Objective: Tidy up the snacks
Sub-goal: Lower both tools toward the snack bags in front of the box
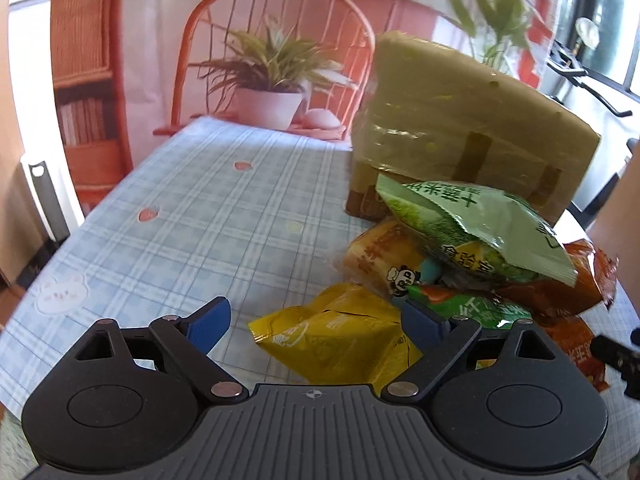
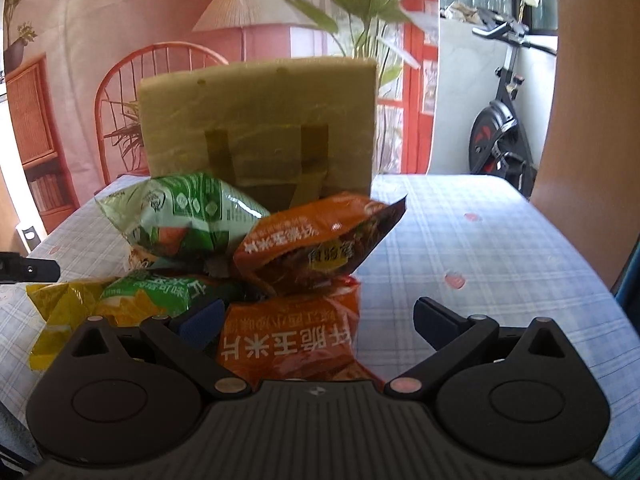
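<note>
Left gripper is spread wide, empty, over the checked cloth, with a yellow bag lying between its fingers. Just right of it sits the snack pile: green bag on top, orange bag leaning beside it, box upright behind. Right gripper is wide too, holding nothing, another orange pack between its fingers.

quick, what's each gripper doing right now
Left gripper: open, holding nothing, yellow snack bag between its fingers.
Right gripper: open, holding nothing, orange snack bag between its fingers.
</note>
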Demonstrator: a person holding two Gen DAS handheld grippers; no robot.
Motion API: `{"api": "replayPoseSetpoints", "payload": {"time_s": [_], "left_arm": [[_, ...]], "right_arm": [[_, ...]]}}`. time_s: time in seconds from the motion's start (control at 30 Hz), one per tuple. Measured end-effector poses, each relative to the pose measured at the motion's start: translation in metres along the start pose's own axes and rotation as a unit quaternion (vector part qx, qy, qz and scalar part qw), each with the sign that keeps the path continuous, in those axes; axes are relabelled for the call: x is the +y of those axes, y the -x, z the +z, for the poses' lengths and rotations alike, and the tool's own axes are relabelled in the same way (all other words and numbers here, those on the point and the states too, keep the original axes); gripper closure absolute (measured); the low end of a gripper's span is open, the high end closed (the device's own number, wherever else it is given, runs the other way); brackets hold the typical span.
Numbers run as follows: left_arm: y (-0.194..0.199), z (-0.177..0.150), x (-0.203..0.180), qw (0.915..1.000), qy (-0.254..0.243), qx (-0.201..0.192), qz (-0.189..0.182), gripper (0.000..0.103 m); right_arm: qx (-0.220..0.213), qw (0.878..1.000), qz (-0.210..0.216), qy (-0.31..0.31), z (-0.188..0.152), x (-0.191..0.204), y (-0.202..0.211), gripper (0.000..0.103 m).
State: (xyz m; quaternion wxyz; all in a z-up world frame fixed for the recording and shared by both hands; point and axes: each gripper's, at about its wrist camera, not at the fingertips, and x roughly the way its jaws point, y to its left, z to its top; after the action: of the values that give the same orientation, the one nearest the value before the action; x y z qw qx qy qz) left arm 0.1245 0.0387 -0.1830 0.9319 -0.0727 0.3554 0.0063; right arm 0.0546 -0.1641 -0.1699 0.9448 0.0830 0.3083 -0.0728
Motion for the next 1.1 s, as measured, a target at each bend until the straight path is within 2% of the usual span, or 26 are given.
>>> {"api": "replayPoseSetpoints", "payload": {"time_s": [0.17,0.3,0.4,0.53,0.83,0.9,0.93,1.1], "left_arm": [[-0.014,0.002,-0.002,0.9994,0.02,0.019,-0.02,0.009],[-0.019,-0.003,-0.003,0.9993,0.024,0.026,-0.011,0.007],[-0.022,-0.004,0.004,0.9977,0.043,0.042,-0.032,0.008],[-0.021,-0.004,0.01,0.997,0.053,0.045,-0.035,0.007],[-0.036,-0.01,0.013,0.992,0.079,0.069,-0.071,0.006],[-0.038,-0.011,0.016,0.9906,0.086,0.068,-0.082,0.012],[-0.037,-0.011,0.016,0.9901,0.085,0.065,-0.091,0.021],[-0.028,-0.008,0.013,0.9933,0.064,0.053,-0.08,0.027]], "right_arm": [[0.01,1.0,0.01,-0.004,-0.003,-0.002,-0.009,0.0],[0.014,1.0,0.014,-0.007,-0.003,-0.003,-0.014,0.0],[0.019,1.0,0.019,-0.01,-0.005,-0.004,-0.019,0.002],[0.023,0.999,0.025,-0.011,-0.005,-0.004,-0.024,0.002],[0.029,0.999,0.033,-0.01,-0.006,-0.002,-0.031,0.003],[0.03,0.999,0.032,-0.011,-0.007,-0.003,-0.032,0.004],[0.031,0.999,0.032,-0.012,-0.007,-0.004,-0.033,0.004],[0.034,0.999,0.036,-0.01,-0.006,-0.004,-0.039,0.007]]}}
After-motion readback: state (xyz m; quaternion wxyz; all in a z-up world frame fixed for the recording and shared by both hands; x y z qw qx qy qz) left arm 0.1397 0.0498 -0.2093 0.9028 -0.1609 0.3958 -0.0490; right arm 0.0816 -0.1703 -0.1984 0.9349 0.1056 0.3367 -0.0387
